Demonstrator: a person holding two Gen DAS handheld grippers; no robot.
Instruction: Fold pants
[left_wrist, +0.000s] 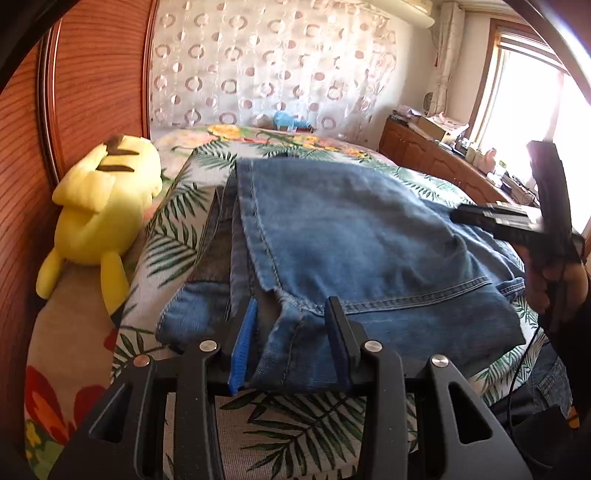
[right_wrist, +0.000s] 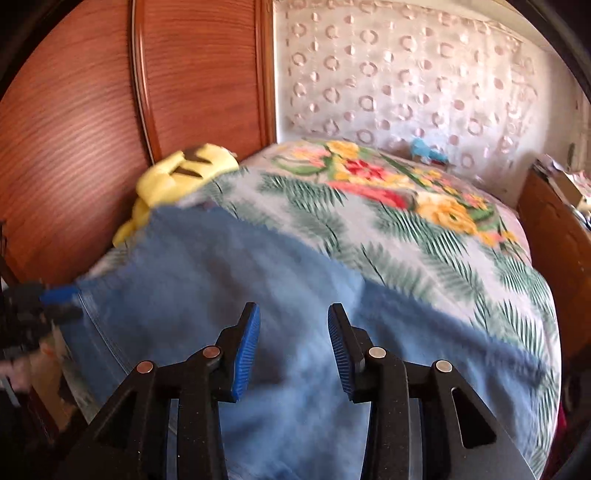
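Note:
Blue denim pants (left_wrist: 354, 240) lie folded in layers on the floral bedspread (left_wrist: 295, 417). My left gripper (left_wrist: 291, 314) is open, its blue-padded fingers on either side of the near seam edge of the pants, not clamped. The right gripper (left_wrist: 480, 218) shows in the left wrist view at the right, above the pants' far side. In the right wrist view my right gripper (right_wrist: 293, 317) is open and empty, hovering just above the pants (right_wrist: 221, 280). The view is blurred. The left gripper (right_wrist: 55, 299) appears at its left edge.
A yellow plush toy (left_wrist: 107, 206) lies left of the pants against the wooden headboard (left_wrist: 96, 74); it also shows in the right wrist view (right_wrist: 184, 173). A small blue toy (left_wrist: 288, 120) sits at the far bed edge. A wooden cabinet (left_wrist: 436, 158) with clutter stands at the right.

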